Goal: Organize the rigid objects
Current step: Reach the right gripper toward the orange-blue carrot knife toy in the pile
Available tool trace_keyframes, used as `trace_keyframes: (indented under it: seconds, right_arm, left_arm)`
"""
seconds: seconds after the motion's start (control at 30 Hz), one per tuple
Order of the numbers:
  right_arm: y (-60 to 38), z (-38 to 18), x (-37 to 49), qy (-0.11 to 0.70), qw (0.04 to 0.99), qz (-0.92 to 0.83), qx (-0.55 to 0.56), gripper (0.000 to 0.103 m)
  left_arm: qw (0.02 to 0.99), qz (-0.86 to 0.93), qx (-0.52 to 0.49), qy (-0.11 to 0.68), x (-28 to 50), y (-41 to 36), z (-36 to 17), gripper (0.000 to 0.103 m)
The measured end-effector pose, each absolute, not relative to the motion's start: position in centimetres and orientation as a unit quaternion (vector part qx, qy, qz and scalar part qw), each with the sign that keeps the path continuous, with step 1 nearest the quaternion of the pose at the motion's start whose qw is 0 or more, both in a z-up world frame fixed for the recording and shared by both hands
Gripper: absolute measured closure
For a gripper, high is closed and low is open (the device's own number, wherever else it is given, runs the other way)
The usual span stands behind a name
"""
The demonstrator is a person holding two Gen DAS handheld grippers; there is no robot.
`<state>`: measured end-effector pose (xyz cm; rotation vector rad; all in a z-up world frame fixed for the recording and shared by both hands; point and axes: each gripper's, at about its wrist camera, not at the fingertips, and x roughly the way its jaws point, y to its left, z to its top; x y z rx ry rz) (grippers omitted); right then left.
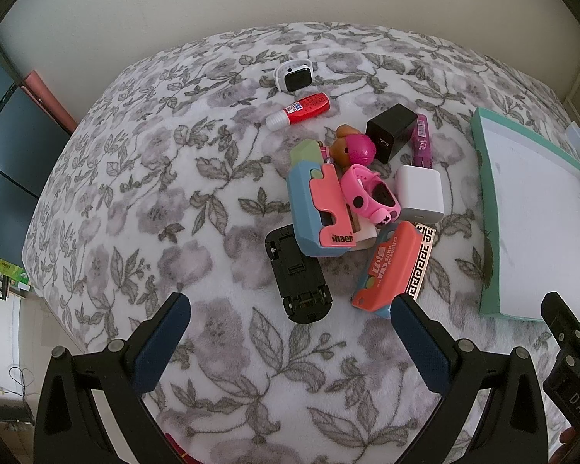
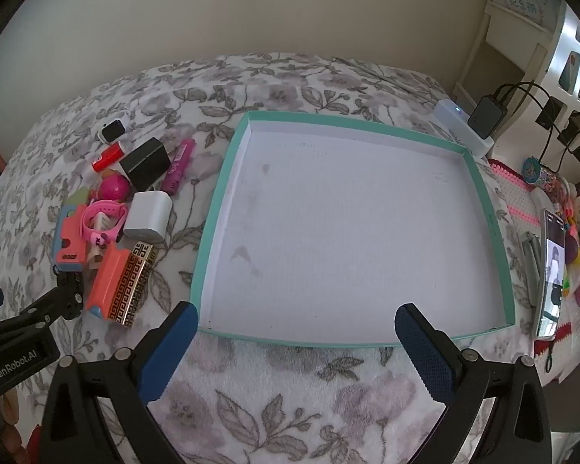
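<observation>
1. Toy clutter [image 1: 340, 208] lies heaped on the bed, just left of the teal tray [image 2: 216, 193].
2. Left tool [image 1: 290, 332], jaws apart and empty, is nearer the heap.
3. Right tool [image 2: 295, 332], likewise apart, faces the tray.

Wide-open left hand-held gripper [image 1: 290, 332] above floral blanket [image 1: 135, 193], toy pile [image 1: 340, 201] beside teal tray [image 1: 487, 178].
</observation>
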<state>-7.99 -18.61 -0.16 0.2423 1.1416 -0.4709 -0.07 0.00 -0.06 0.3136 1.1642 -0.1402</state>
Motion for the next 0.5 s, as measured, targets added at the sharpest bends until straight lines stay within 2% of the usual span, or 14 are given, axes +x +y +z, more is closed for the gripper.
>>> trace_keyframes:
  seconds: [0.5]
  right_arm:
    - [-18.33, -0.45, -7.83, 0.532, 0.812, -0.215, 0.109, 0.0]
  left_arm:
    - [0.827, -0.067, 0.13, 0.543, -0.19, 0.62, 0.01, 0.0]
